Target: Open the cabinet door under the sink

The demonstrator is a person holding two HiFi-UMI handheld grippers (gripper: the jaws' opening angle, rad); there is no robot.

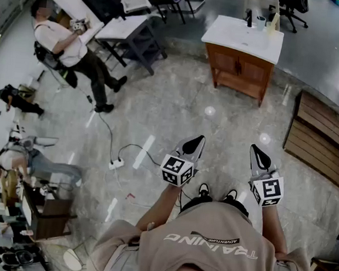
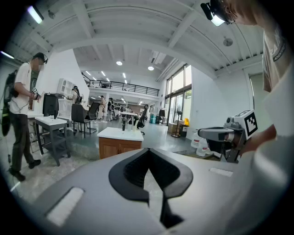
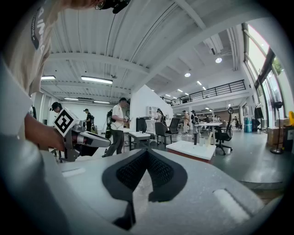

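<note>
The sink cabinet [image 1: 240, 66] is a small wooden unit with a white top, a tap and two closed doors. It stands alone on the marble floor, far ahead of me. It also shows small in the left gripper view as the cabinet [image 2: 118, 145], and in the right gripper view only its white top [image 3: 190, 149] shows. My left gripper [image 1: 195, 143] and right gripper [image 1: 259, 156] are held side by side at waist height, pointing toward it and well short of it. Both are shut, with nothing between the jaws.
A white power strip [image 1: 115, 164] with a trailing cable lies on the floor to the left. A slatted wooden platform [image 1: 322, 139] sits at the right. A person [image 1: 71, 49] stands by grey tables [image 1: 134, 31] at the back left. Open floor lies between me and the cabinet.
</note>
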